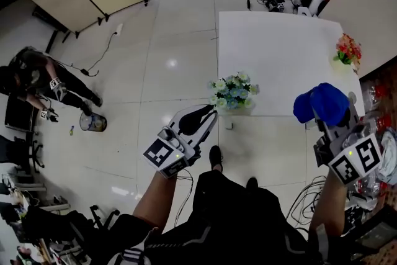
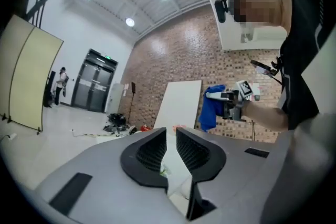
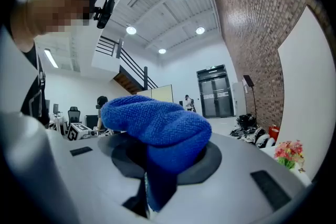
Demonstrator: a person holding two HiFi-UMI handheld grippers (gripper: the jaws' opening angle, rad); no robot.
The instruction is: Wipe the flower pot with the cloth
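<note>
A person is standing at the near edge of a white counter (image 1: 273, 53), holding a claw in each hand. The flower pot (image 1: 232, 91), filled with white and pale blue blooms, is sitting on the near edge close to the near-left corner. The left claw (image 1: 209, 112) is hovering just off that corner, right beside the blooms. It is open only a thin slit and is gripping nothing. The right claw (image 1: 332, 120) is hanging by the near-right corner, well apart from the pot. It is clamping a blue cloth (image 1: 319, 99), which is bunching up over the jaws and draping down between them. A smaller bunch of red and orange flowers (image 1: 347, 49) is standing at the counter's right edge.
</note>
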